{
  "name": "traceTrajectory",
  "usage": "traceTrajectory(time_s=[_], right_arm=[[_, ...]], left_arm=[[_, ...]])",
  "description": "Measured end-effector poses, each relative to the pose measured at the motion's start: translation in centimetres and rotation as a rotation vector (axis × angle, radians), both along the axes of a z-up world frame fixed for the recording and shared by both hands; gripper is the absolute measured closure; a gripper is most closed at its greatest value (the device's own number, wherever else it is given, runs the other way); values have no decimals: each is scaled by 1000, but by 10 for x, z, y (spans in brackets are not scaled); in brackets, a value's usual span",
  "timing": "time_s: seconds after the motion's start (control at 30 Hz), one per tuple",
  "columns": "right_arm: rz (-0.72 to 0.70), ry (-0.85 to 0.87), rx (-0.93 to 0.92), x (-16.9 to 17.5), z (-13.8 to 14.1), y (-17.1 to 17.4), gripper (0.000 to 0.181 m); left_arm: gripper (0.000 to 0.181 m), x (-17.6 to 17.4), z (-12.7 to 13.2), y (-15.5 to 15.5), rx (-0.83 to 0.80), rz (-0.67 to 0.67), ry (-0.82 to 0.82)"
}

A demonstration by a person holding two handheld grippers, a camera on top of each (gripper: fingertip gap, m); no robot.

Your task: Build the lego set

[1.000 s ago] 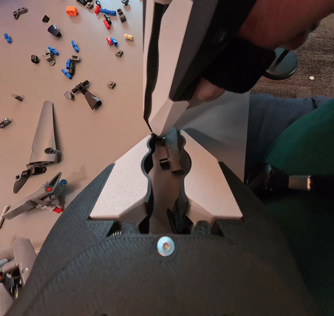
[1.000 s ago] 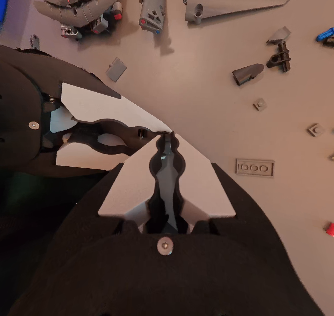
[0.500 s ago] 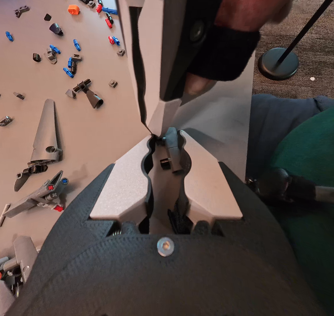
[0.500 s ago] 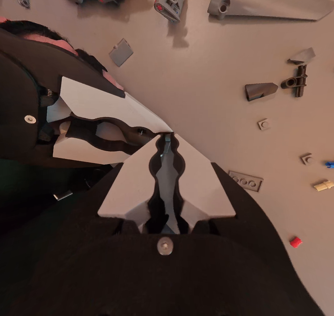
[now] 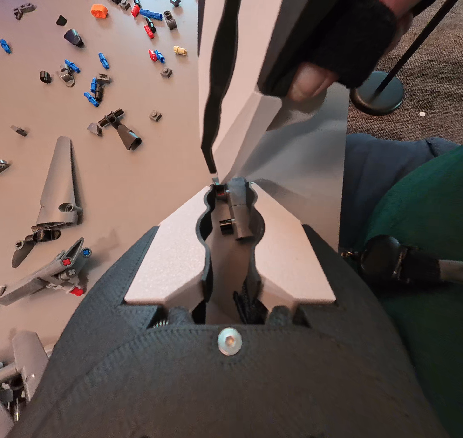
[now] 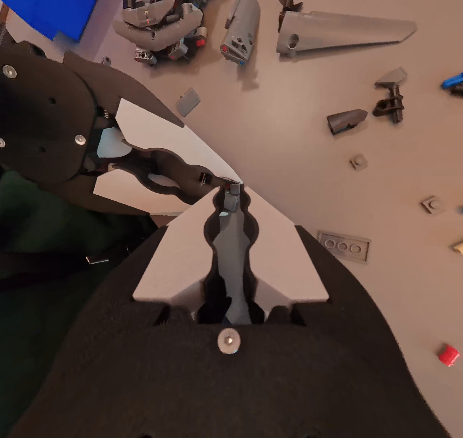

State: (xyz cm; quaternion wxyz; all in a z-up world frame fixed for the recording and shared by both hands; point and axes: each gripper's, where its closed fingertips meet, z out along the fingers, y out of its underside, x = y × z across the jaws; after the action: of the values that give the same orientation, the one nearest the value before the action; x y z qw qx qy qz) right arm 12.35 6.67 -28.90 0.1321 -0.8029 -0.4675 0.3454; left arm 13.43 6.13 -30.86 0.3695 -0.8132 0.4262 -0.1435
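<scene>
My left gripper [image 5: 230,186] is shut on a grey lego connector [image 5: 239,213] with a black pin [image 5: 226,226] on its side, held above the table's near edge. My right gripper [image 6: 231,188] is shut on a small grey lego piece [image 6: 231,200]. The two grippers meet tip to tip. The right gripper [image 5: 213,170] comes down from above in the left wrist view. The left gripper [image 6: 234,183] comes in from the left in the right wrist view. A small red spot shows where the pieces meet; the joint itself is hidden.
On the table [image 5: 150,175] lie a long grey wing panel [image 6: 345,35], a partly built grey model [image 6: 160,17], a grey three-stud plate [image 6: 343,246], a red piece [image 6: 448,355] and several small loose parts [image 5: 100,75]. A black stand base [image 5: 378,95] sits on the carpet. The grippers are tip to tip, or close to it.
The grippers stay tip to tip. The right gripper has swung and drawn closer over the left one, and its view has shifted over the table. Both grips hold.
</scene>
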Motion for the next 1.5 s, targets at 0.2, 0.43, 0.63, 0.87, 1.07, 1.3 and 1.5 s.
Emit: traceTrajectory(time_s=[0.2, 0.43, 0.63, 0.87, 1.07, 1.3, 1.5], right_arm=[[-46, 23, -17, -1, -6, 6, 181], [-31, 82, -69, -2, -7, 1, 171], [-25, 68, -32, -3, -9, 0, 176], [-39, 54, -25, -4, -9, 1, 177], [-40, 41, -12, -5, -9, 1, 177], [-63, 13, -1, -3, -10, 1, 176], [-133, 2, -23, -3, -11, 2, 176]], left_arm=[[159, 0, 0, 0, -5, -1, -4], [159, 0, 0, 0, -9, -1, -7], [159, 0, 0, 0, -7, -1, -6], [148, -10, 0, -5, -27, 11, -15], [158, -10, 0, -10, -20, 1, -9], [162, -8, 0, -9, 32, 1, 33], [163, -7, 0, -9, 66, -3, 61]])
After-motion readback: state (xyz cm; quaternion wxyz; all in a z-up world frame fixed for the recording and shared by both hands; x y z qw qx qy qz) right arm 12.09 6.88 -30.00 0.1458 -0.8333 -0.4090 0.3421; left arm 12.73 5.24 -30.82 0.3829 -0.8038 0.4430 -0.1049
